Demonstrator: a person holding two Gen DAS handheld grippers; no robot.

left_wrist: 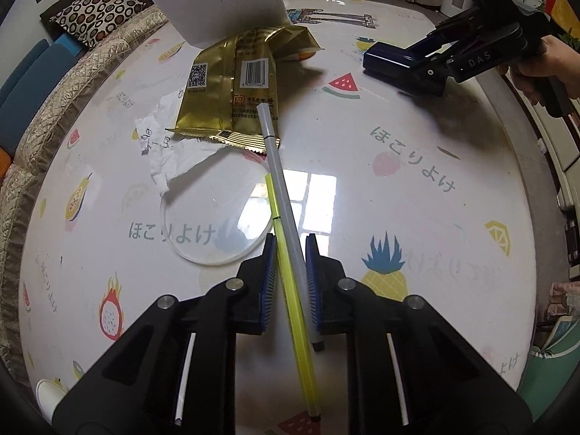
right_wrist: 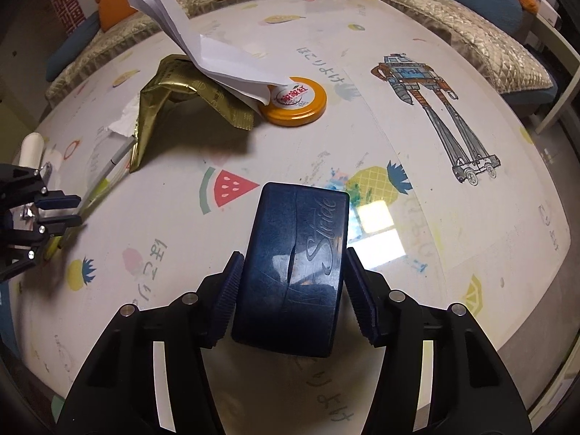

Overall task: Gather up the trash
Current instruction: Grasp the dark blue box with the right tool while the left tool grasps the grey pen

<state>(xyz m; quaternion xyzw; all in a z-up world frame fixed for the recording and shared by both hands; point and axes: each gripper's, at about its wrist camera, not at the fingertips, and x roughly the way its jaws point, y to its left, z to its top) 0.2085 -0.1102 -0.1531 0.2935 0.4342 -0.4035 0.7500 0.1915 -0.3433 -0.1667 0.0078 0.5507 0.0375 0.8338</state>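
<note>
- Left gripper [left_wrist: 290, 250]: jaws narrowed around two straws, a yellow straw [left_wrist: 293, 297] and a grey straw [left_wrist: 286, 195]. Both run between the blue pads [left_wrist: 313, 282]; there's a sliver of gap on each side, so I can't tell if they're actually pinched or just bracketed.
- The straws cross in a thin X right at the fingertips. The grey one's far end lies on the gold wrapper [left_wrist: 232, 87], upper centre of the left wrist view. The near ends run back under the gripper toward the bottom of the frame.
- Right gripper [right_wrist: 290, 272]: jaws wide, clamped on a dark blue box [right_wrist: 293, 268] marked "Stride". The left pad presses the box side; the right pad sits at its edge. The box fills the centre of the right wrist view and looks raised off the table [right_wrist: 417, 145], not certain.
- The same box and gripper show upper right in the left wrist view, held in the person's right hand [left_wrist: 543, 69].
- Remaining trash, upper left of the right wrist view: the gold wrapper, tented up; folded white paper [right_wrist: 203, 43] leaning over it with its lower corner on an orange jar lid [right_wrist: 295, 103].
- Crumpled white tissue [left_wrist: 163, 148] is partly tucked under the wrapper, centre left of the left wrist view. A clear round plastic lid [left_wrist: 217, 217] lies flat just below it, touching the tissue edge.
- The table has a glossy white fruit-print cover; a quilted sofa [left_wrist: 54, 108] runs along its far edge.
</note>
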